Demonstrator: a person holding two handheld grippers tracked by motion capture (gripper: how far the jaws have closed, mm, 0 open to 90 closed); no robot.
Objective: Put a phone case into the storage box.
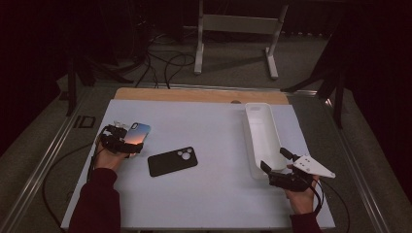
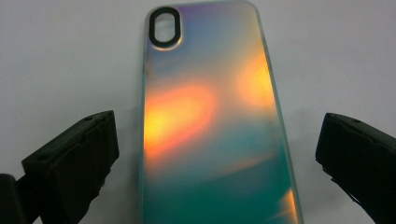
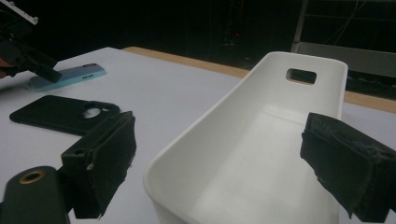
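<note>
Left gripper (image 1: 127, 141) is hanging wide open over the glossy, rainbow-sheen phone case (image 1: 137, 133), lying flat on the white table (image 1: 209, 204). A matte black case (image 1: 172, 161) is sitting mid-table. Right gripper (image 1: 276, 162) is straddling the smooth white plastic bin (image 1: 262, 133), unclenched.

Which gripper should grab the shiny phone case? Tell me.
Left. The left gripper is open with its jaws either side of the shiny phone case; the right gripper sits by the white bin.
</note>
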